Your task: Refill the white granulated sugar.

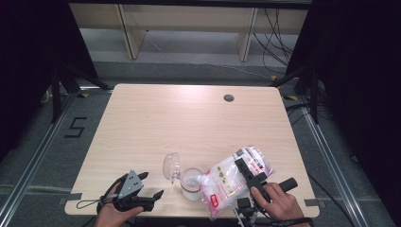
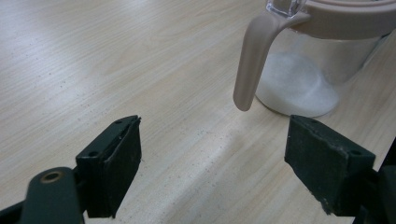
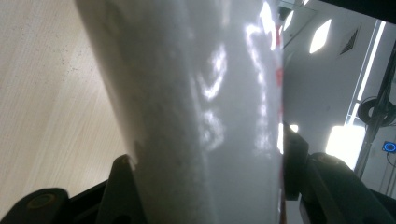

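A clear plastic bag of white powder [image 1: 231,177] with red print is tilted toward a small clear jar [image 1: 191,184], its lower corner at the jar's mouth. My right gripper [image 1: 249,174] is shut on the bag, and the bag [image 3: 205,112] bulges between both jaws in the right gripper view. The jar [image 2: 308,70] has a beige rim and handle and holds a layer of white powder. Its clear hinged lid [image 1: 171,165] stands open to the left. My left gripper [image 1: 151,184] rests on the table left of the jar, open, with bare table between its fingers [image 2: 112,163].
The wooden table [image 1: 189,118] has a round cable hole [image 1: 229,98] at the back right. Black stands and cables flank the table on the floor. A wooden frame stands behind it.
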Demonstrator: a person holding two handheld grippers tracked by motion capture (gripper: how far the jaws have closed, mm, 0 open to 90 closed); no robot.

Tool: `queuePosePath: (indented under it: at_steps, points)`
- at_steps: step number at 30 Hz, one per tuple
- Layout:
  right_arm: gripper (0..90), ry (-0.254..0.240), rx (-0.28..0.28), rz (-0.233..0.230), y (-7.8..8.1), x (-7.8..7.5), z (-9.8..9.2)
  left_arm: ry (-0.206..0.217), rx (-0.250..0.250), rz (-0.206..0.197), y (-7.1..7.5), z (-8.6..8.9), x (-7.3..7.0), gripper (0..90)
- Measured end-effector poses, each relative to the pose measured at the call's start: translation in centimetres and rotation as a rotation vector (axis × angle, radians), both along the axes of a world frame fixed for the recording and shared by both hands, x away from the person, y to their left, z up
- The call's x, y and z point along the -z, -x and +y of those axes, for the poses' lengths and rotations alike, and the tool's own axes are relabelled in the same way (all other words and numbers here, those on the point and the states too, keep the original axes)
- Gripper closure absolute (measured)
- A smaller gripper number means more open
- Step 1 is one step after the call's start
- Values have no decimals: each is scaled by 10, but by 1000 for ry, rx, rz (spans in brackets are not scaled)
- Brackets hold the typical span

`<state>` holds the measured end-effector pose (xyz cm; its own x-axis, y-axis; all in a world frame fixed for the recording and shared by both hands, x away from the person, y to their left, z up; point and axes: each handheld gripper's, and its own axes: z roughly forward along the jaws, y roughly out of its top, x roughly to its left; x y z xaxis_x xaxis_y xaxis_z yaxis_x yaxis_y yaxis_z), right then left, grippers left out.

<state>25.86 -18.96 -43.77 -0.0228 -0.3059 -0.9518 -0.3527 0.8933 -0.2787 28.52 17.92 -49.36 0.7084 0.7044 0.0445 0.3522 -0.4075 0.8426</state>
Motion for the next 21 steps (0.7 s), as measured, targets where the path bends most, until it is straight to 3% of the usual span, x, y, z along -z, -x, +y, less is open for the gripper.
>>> queuePosePath:
  at_steps: [3,6,9,11,14,21]
  points:
    - [530,34,-18,-8,-1,-2,1,19,5,6,0,0,0,185]
    - [531,34,-19,-9,-1,-3,1,44,-14,20,1,-1,1,185]
    - [531,31,-15,-6,-1,-2,1,20,4,3,0,0,0,185]
    - [531,34,-19,-10,-1,-3,1,40,-13,18,1,-1,1,185]
    - [532,26,-19,-8,-1,-2,1,17,6,6,-1,0,0,185]
    - [533,33,-27,-18,-1,-4,1,29,-8,12,0,0,0,185]
